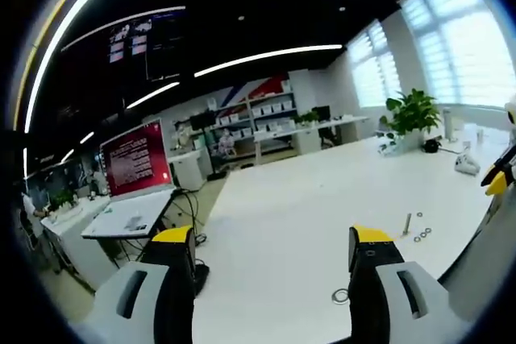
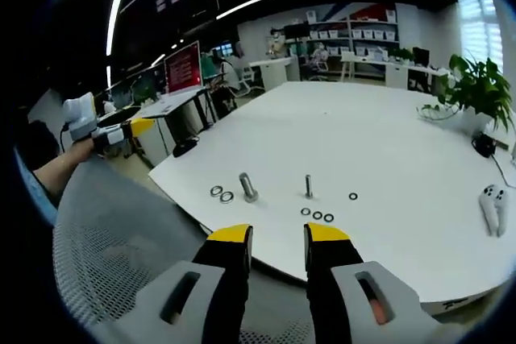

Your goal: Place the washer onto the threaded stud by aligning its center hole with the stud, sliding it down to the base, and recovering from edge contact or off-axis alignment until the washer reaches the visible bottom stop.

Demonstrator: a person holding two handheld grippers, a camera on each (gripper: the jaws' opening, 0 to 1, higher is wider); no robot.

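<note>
Right gripper view: right gripper hovers part-open and empty, short of the table.
Threaded stud stands upright just ahead, washers loose before it, ready for picking.

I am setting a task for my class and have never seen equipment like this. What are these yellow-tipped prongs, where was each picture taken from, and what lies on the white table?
A person holds a two-jaw gripper in each hand, and a fisheye camera rides on each. The left gripper view looks past the left gripper, jaws wide apart and empty. The right gripper view looks past the right gripper, also open and empty; the left gripper shows there too, held in a hand.

On the white table stand a thin threaded stud and a thicker bolt, with small washers lying loose around them. A potted plant and a white controller sit farther off.
</note>
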